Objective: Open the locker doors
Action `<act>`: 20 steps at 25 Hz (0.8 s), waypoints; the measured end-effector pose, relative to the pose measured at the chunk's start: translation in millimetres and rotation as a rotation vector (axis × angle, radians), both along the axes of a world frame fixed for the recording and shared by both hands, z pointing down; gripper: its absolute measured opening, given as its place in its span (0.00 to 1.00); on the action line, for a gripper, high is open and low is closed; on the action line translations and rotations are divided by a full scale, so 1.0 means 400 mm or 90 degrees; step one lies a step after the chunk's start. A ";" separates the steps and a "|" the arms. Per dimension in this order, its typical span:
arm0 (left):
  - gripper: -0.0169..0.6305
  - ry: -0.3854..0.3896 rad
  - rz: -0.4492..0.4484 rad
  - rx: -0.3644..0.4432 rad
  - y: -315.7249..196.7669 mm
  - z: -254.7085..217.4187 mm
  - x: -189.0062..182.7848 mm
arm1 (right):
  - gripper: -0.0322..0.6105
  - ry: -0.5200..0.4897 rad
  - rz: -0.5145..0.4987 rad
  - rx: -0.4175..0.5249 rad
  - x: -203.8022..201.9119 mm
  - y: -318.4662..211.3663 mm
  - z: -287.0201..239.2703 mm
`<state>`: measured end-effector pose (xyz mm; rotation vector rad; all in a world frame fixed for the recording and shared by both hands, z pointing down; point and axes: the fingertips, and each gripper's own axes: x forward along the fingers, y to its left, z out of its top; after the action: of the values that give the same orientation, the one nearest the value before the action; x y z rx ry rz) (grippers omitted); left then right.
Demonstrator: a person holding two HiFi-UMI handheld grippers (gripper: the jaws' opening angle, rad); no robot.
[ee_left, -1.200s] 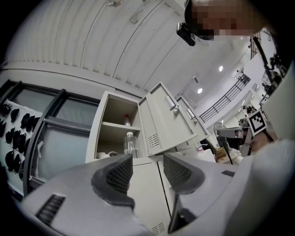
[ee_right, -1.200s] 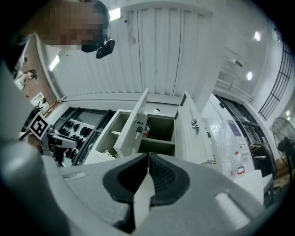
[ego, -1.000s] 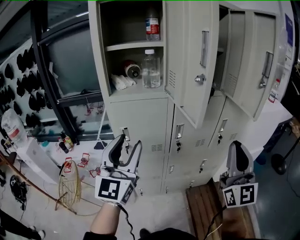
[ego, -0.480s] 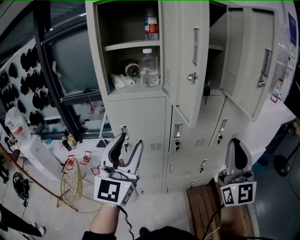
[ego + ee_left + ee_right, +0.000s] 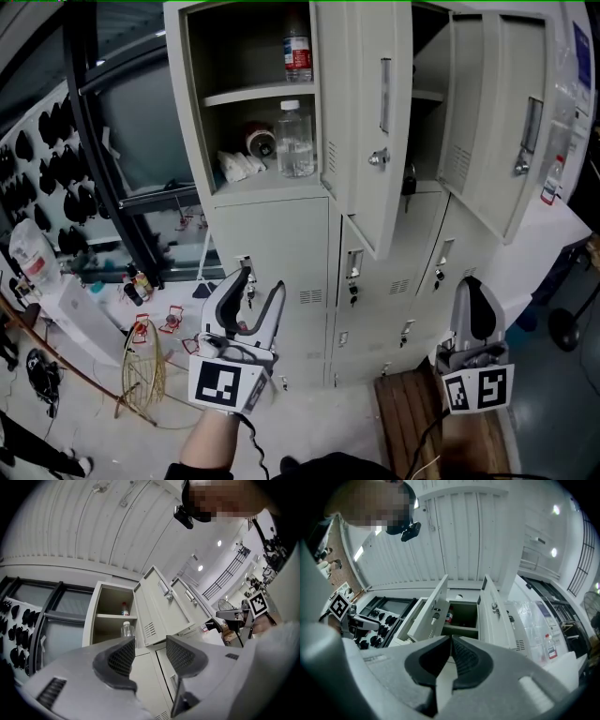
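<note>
Two jaws stand well apart on the left gripper (image 5: 262, 281), with nothing between them: empty and ready. Over on the right, the right gripper (image 5: 472, 284) has its jaws pressed together on nothing, parked low in front of the lower-right door (image 5: 429, 246).

Now the one that matters. Just beyond the left gripper's left jaw tip, slightly up and farther away, sits the latch (image 5: 244, 262) of the lower-left door (image 5: 281, 239), with a key hanging under it. That latch runs upright along the door's left edge, so the grip looks to need jaws either side of a vertical piece. From the left gripper view, the gap between the pads looks onto the lower doors, right of the latch, so a small shift left seems called for.

The left hand is plainly the nearer; the right is well apart from this door, closer to the lower-middle door (image 5: 384, 281).

Farther up, the upper doors (image 5: 366, 122) already hang open, with a bottle (image 5: 295, 141) on the floor of the left compartment. All three lower doors are shut. Going by how the upper-left one hangs, I'd expect the hinge on the right, so the pull would come toward the person and swing right.
</note>
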<state>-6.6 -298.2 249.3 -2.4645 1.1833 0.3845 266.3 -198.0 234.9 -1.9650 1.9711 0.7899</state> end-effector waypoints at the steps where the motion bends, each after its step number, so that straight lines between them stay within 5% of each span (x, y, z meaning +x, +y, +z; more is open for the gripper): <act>1: 0.34 0.001 0.003 0.004 0.001 -0.004 0.003 | 0.05 -0.001 0.000 0.002 0.002 0.001 -0.002; 20: 0.34 -0.009 -0.001 -0.002 0.001 0.007 0.013 | 0.05 -0.001 -0.006 0.006 0.010 0.008 -0.010</act>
<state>-1.5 -297.8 252.2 -2.4642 1.1808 0.3652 270.3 -194.6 230.8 -1.9498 1.9703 0.7935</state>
